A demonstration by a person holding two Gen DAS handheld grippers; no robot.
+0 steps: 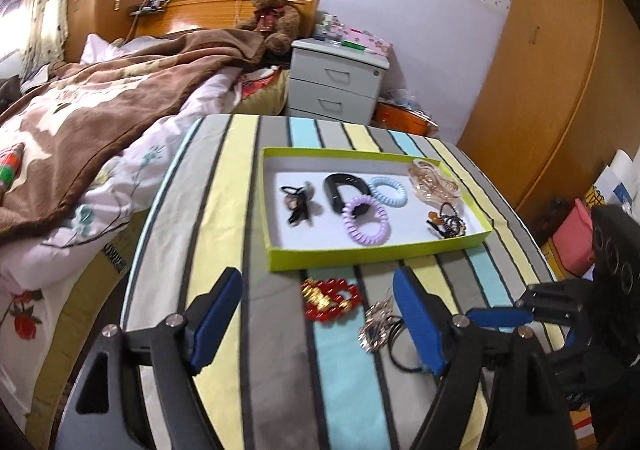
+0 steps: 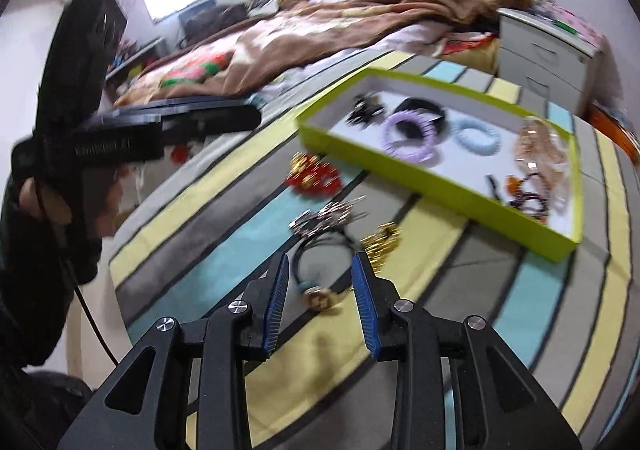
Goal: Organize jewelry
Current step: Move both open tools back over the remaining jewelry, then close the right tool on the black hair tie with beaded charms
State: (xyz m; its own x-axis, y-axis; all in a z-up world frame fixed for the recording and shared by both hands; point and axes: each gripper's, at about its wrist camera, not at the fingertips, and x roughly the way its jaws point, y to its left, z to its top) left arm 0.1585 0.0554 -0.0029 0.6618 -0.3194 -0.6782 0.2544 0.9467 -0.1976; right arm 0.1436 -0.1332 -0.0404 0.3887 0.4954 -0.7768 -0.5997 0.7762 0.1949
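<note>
A lime-green box on the striped table holds hair ties, a purple coil, a blue coil, a black band and a clear claw clip. Loose in front of it lie a red bead bracelet, a silver piece, a gold piece and a black cord with a round pendant. My left gripper is open above the red bracelet. My right gripper is open, its fingers on either side of the black cord; it also shows in the left wrist view.
The striped cloth covers the table. A bed with a brown blanket lies to the left. A grey drawer cabinet stands behind the table, and wooden wardrobes stand to the right.
</note>
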